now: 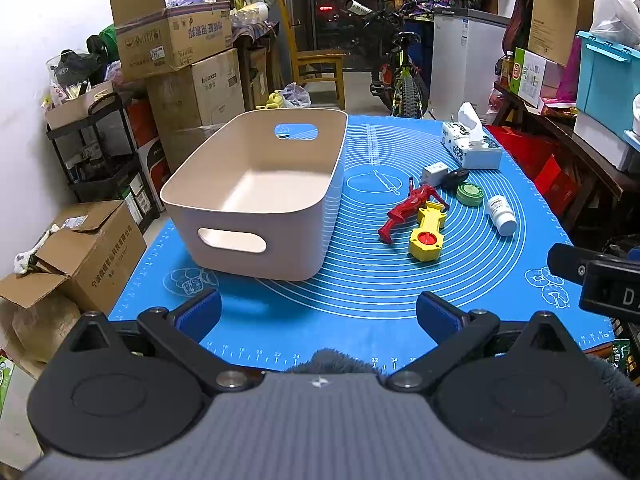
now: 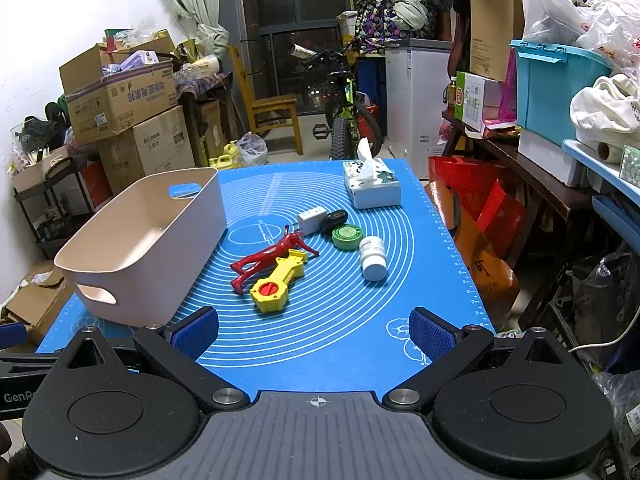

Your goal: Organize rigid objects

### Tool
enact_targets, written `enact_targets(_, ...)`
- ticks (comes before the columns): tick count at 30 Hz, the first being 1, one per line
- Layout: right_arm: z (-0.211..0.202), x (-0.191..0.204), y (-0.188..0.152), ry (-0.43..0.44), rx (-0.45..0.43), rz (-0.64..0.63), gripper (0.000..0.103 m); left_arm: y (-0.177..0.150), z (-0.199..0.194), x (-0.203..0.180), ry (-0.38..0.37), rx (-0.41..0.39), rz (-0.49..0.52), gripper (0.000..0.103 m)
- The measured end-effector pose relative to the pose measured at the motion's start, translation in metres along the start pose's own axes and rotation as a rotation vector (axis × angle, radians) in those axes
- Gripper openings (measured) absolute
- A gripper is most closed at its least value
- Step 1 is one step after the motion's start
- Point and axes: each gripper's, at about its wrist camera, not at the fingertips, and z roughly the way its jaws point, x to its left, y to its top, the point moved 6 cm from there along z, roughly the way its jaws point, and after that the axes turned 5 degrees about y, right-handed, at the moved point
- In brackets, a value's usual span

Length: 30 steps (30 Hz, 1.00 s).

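An empty beige bin stands on the left of the blue mat. To its right lie a red figure, a yellow toy, a green round tin, a white pill bottle, a white charger block and a black oval object. My left gripper is open and empty near the mat's front edge. My right gripper is open and empty, short of the toys.
A tissue box sits at the mat's far right. Cardboard boxes, a chair, a bicycle and a cluttered shelf surround the table. The right gripper's body shows at the left view's right edge.
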Motion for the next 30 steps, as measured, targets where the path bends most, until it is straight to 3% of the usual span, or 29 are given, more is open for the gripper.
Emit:
enact_targets(23,0.006,0.009,0.007,0.024,0.001,0.015,0.101,0.009,0.002,0.011,-0.002,-0.001,-0.021,0.103)
enact_targets(30,0.033,0.014,0.024,0.020,-0.011,-0.003,0.101,0.035,0.026,0.050,0.012,0.000,-0.053,0.103)
